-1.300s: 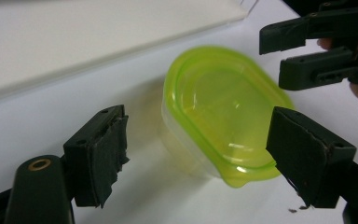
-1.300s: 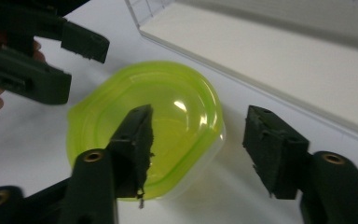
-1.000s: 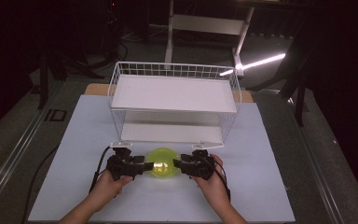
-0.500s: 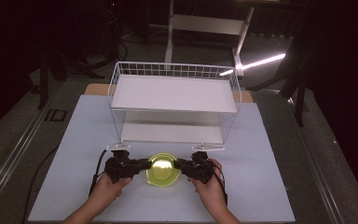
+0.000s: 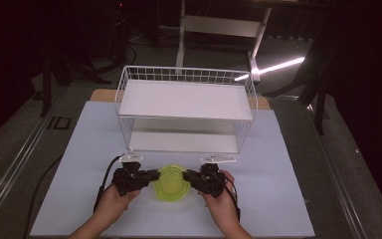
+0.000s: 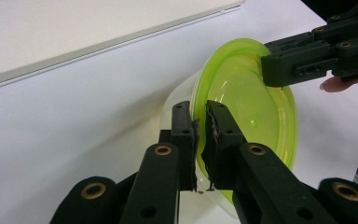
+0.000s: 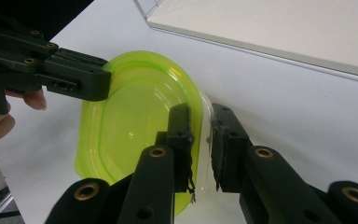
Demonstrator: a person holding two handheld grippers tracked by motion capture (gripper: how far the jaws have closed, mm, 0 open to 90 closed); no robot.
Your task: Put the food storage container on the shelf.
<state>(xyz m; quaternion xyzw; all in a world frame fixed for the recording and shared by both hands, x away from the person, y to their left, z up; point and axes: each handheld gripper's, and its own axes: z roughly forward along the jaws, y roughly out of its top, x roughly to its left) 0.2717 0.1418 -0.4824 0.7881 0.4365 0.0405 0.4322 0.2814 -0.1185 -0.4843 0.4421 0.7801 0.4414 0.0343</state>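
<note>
A clear tub with a yellow-green lid [image 5: 172,182] sits on the white table near its front edge. My left gripper [image 5: 155,176] has just been closing and is now shut on the tub's left rim. The left gripper view shows its pads [image 6: 200,123] clamped on the lid's edge [image 6: 251,102], with the other gripper [image 6: 284,65] on the far side. My right gripper [image 5: 188,175] grips the opposite rim. In the right gripper view its jaws [image 7: 200,123] straddle the lid edge and clear wall [image 7: 135,121], pads on them, and the left gripper [image 7: 93,79] holds the far edge.
A white wire rack with two shelves [image 5: 186,99] stands just behind the tub, in the middle of the table. The white table surface [image 5: 278,174] stretches to both sides. Cables trail from the grippers toward the front left.
Both grippers have drawn in toward the tub and their jaws have closed on its rim. The tub has shifted slightly toward the front.
</note>
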